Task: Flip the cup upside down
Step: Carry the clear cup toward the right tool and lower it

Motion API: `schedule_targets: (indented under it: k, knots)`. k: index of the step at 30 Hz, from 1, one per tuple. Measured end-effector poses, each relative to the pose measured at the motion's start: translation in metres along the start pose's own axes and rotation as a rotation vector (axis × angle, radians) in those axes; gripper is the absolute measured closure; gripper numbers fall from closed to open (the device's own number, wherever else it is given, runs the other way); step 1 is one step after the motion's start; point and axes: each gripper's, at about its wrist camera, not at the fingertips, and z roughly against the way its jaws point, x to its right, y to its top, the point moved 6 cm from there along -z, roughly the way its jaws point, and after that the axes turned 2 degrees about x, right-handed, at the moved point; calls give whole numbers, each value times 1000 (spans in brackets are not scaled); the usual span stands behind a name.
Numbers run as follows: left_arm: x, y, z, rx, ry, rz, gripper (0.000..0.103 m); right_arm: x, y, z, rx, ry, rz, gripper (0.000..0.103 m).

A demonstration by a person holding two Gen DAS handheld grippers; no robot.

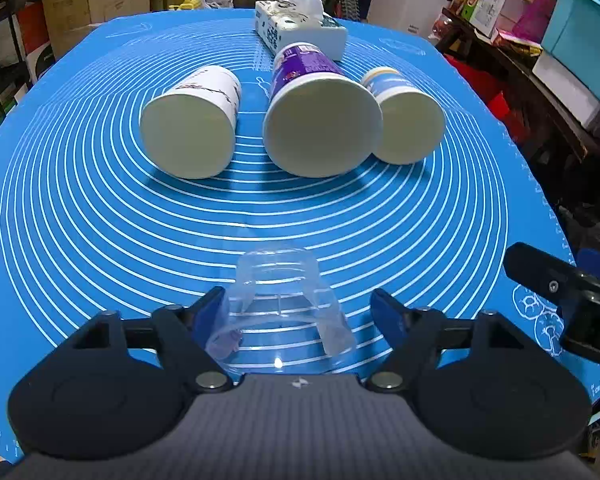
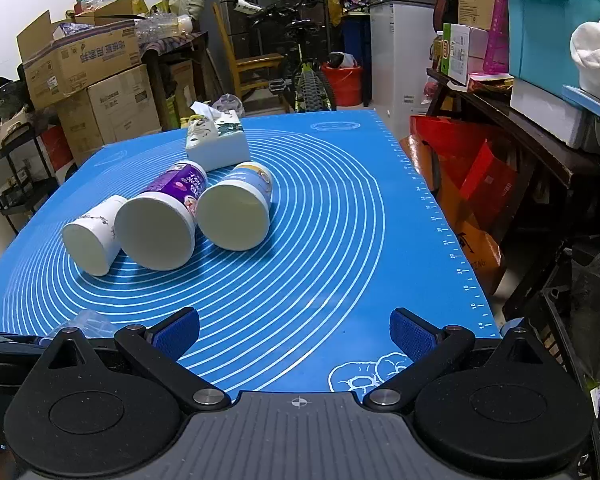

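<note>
On the blue mat (image 1: pixel 100 216), just in front of our left gripper (image 1: pixel 300 312), sits the clear plastic cup (image 1: pixel 284 300). It stands between the two blue pads, wide rim toward the camera and narrow base away from it; whether it is tilted or flat on the mat we cannot tell. The left pad seems to touch the cup's wall, while the right pad stands apart from it, so the jaws are spread and not pinching.

Beyond the clear plastic cup, three paper cups lie on their sides with white bottoms facing us: the white cup with a branch print (image 1: pixel 192 124) to the left, the purple cup (image 1: pixel 320 112) in the middle, and the pale blue cup (image 1: pixel 404 116) to the right, touching the purple one. Farther behind the purple cup rests a tissue box (image 1: pixel 300 28).

Our right gripper (image 2: pixel 296 336) hovers over bare mat to the right of the clear cup, its jaws wide apart and holding nothing.
</note>
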Motion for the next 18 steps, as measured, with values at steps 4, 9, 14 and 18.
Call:
schedule_targets:
  k: [4, 9, 14, 18]
  knots:
    - [0, -1, 1, -4, 10, -4, 20, 0, 0, 1, 0, -1, 0, 2]
    - [-1, 2, 2, 10, 19, -5, 17, 0, -1, 1, 0, -2, 0, 2]
    - [-3, 4, 7, 31, 34, -23, 17, 0, -1, 3, 1, 0, 3, 2]
    - [-8, 7, 14, 51, 44, -21, 17, -3, -1, 6, 2, 2, 8, 2]
